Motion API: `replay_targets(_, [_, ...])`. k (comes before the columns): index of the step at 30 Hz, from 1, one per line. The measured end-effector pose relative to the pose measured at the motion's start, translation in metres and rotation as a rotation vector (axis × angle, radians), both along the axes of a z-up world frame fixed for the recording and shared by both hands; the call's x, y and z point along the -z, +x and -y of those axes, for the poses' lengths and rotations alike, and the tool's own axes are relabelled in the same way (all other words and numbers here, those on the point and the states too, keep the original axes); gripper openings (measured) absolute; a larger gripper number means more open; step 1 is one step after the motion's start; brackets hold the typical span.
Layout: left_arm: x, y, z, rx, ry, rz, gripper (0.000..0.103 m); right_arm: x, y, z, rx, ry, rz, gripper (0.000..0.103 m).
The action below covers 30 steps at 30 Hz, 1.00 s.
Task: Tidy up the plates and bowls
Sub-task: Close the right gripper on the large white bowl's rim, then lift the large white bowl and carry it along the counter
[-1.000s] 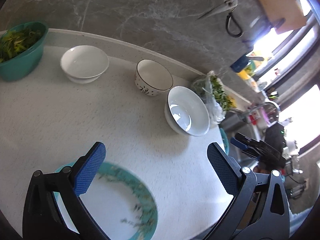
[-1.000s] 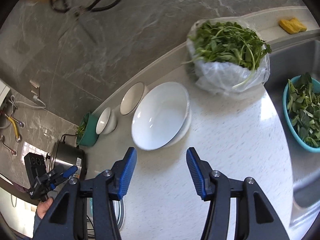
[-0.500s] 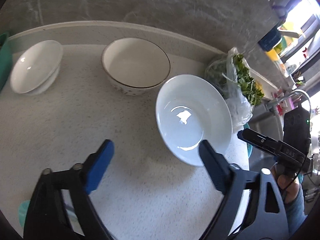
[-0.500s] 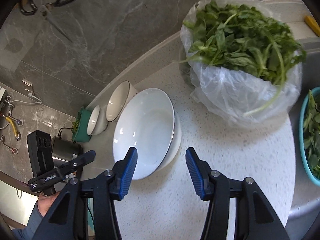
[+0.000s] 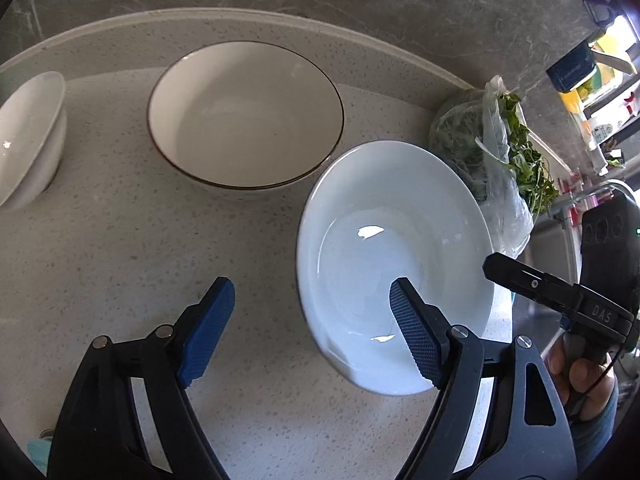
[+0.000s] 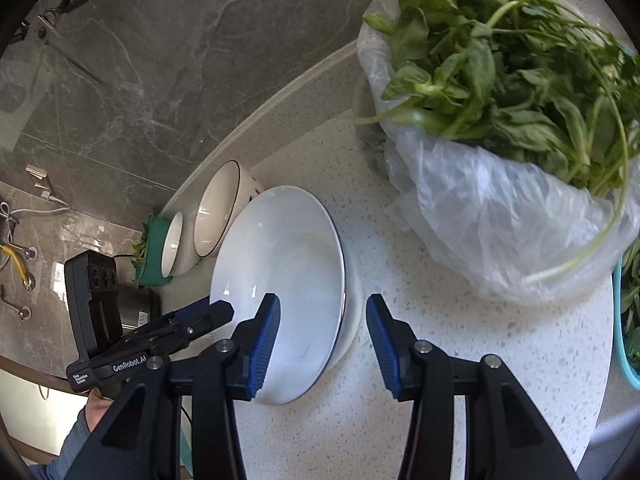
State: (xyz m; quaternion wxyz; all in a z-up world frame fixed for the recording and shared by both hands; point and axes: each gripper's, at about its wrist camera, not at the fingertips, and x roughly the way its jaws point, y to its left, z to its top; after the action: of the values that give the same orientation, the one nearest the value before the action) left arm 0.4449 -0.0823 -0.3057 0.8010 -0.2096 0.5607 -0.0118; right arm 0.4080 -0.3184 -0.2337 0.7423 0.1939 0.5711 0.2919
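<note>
Closing in on the wide white bowl (image 5: 394,264) from both sides: pick-up step, grip not yet made

Left gripper (image 5: 312,322) spread wide and holding nothing, its right-hand pad hanging over the bowl's basin, the other over bare counter (image 5: 120,248) at about 9 o'clock of the bowl

Right gripper (image 6: 322,338) likewise released and empty, straddling the bowl's near rim: one pad over the inside, one outside toward 3 o'clock; hard to say through the fisheye whether either pad touches china

Bowl sitting upright on the counter, just beside the dark-rimmed bowl (image 5: 246,114) at its 10 o'clock, with a small white bowl (image 5: 28,136) farther out at 9 o'clock and the bag of greens (image 6: 516,128) close at 2 o'clock

Likely next: lower one pad inside the rim, keep the other outside the wall, squeeze firmly on the glazed, probably slippery edge, then lift clear without nudging the neighbouring bowl or snagging the bag
</note>
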Motion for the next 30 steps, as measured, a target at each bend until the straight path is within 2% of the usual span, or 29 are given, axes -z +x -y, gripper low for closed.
replay_targets(5, [0.009, 0.006, -0.001, -0.004, -0.003, -0.017, 0.077, 0.002, 0.003, -0.007, -0.016, -0.025, -0.015, 0.049])
replay_targets(7, [0.013, 0.008, -0.001, 0.002, -0.004, -0.02, 0.055, 0.004, 0.003, -0.01, -0.025, -0.041, -0.016, 0.045])
replay_targets(9, [0.016, 0.008, 0.001, 0.003, -0.001, -0.023, 0.045, 0.006, 0.005, -0.011, -0.024, -0.057, -0.02, 0.044])
replay_targets(11, [0.019, 0.01, 0.002, 0.009, -0.004, -0.023, 0.043, 0.007, 0.005, -0.011, -0.02, -0.06, -0.018, 0.042])
replay_targets(13, [0.02, 0.013, 0.005, 0.017, -0.003, -0.022, 0.037, 0.008, 0.006, -0.01, -0.016, -0.067, -0.013, 0.034])
replay_targets(16, [0.023, 0.015, 0.006, 0.028, -0.035, -0.017, 0.035, 0.01, 0.011, -0.011, -0.007, -0.087, -0.02, 0.021])
replay_targets(18, [0.025, 0.018, 0.009, 0.039, -0.042, -0.02, 0.028, 0.013, 0.014, -0.011, -0.01, -0.103, -0.03, 0.016])
replay_targets(21, [0.027, 0.019, 0.01, 0.048, -0.034, -0.018, 0.026, 0.015, 0.017, -0.013, -0.013, -0.112, -0.04, 0.016])
replay_targets(25, [0.029, 0.017, 0.006, 0.031, -0.024, -0.023, 0.012, 0.015, 0.018, -0.018, -0.026, -0.141, -0.032, 0.015])
replay_targets(30, [0.026, 0.014, 0.01, 0.043, 0.005, -0.03, 0.011, 0.017, 0.017, -0.021, -0.014, -0.134, -0.051, 0.014])
